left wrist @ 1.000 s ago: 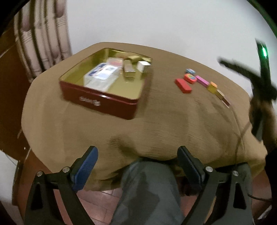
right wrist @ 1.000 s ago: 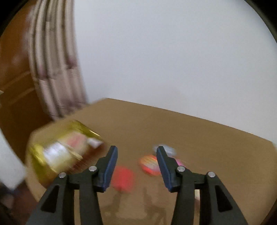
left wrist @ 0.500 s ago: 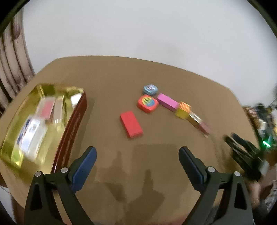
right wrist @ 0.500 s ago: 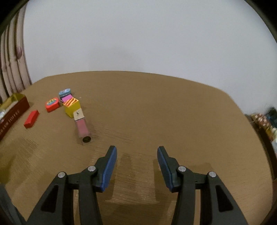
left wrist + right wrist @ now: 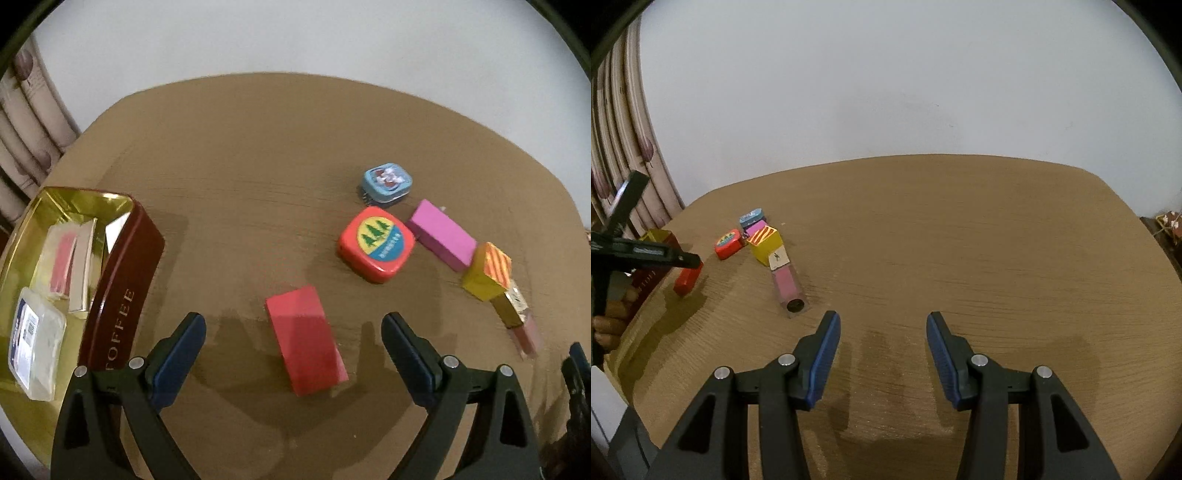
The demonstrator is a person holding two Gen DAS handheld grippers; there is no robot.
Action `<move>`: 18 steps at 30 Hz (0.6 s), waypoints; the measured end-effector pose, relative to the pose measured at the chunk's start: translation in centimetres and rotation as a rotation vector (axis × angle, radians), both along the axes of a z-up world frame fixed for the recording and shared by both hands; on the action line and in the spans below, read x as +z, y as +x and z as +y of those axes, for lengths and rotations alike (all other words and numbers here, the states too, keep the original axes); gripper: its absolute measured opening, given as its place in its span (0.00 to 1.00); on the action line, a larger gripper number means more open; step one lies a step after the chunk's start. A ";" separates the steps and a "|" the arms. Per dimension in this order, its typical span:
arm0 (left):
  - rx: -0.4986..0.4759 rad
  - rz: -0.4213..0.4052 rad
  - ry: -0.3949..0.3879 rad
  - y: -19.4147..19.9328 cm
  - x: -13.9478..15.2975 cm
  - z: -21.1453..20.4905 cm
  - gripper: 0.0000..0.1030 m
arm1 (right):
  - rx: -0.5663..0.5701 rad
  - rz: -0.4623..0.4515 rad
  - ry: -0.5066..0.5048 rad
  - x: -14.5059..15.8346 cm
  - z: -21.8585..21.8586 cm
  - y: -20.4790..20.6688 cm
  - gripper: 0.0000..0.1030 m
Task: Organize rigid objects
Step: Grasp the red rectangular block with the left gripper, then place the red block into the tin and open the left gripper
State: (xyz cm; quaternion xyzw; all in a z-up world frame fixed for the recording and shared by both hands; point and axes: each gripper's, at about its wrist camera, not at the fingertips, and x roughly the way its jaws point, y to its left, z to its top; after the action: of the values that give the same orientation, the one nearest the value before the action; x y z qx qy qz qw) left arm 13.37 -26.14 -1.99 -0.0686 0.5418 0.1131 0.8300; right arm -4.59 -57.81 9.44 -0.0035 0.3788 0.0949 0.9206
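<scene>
My left gripper (image 5: 293, 325) is open, its jaws on either side of a flat red block (image 5: 304, 338) lying on the brown table. A red square tin (image 5: 376, 243), a blue tin (image 5: 388, 181), a pink block (image 5: 441, 232), a yellow cube (image 5: 487, 271) and a pink tube (image 5: 521, 323) lie further right. A red and gold toffee tin (image 5: 122, 280) at the left holds several items. My right gripper (image 5: 882, 334) is open and empty over bare table, right of the pink tube (image 5: 788, 286) and yellow cube (image 5: 764, 243).
The table (image 5: 960, 240) is covered with a brown cloth and ends at a white wall. A curtain (image 5: 624, 155) hangs at the left. The left gripper's body (image 5: 642, 254) shows in the right wrist view, above the red block (image 5: 687, 282).
My left gripper has swung from the table's near edge to over the red block and come down close to it. My right gripper has turned right, away from the objects, and settled low over bare table.
</scene>
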 end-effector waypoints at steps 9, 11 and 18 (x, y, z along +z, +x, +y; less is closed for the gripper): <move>-0.001 0.033 0.025 0.8 -0.7 -0.9 0.25 | -0.005 0.018 0.016 0.2 -0.9 0.2 0.48; -0.023 0.026 -0.017 0.2 0.1 -1.3 0.25 | -0.006 0.022 0.013 0.1 -0.9 0.3 0.48; -0.111 -0.048 -0.025 -5.8 7.3 0.7 0.26 | -0.013 0.036 -0.016 0.1 -0.7 0.6 0.48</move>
State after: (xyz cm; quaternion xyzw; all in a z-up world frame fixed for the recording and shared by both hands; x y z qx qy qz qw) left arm 7.56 -25.46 5.34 -0.0512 0.5261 0.0584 0.8469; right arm -3.98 -58.53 9.50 -0.0068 0.3963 0.0858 0.9141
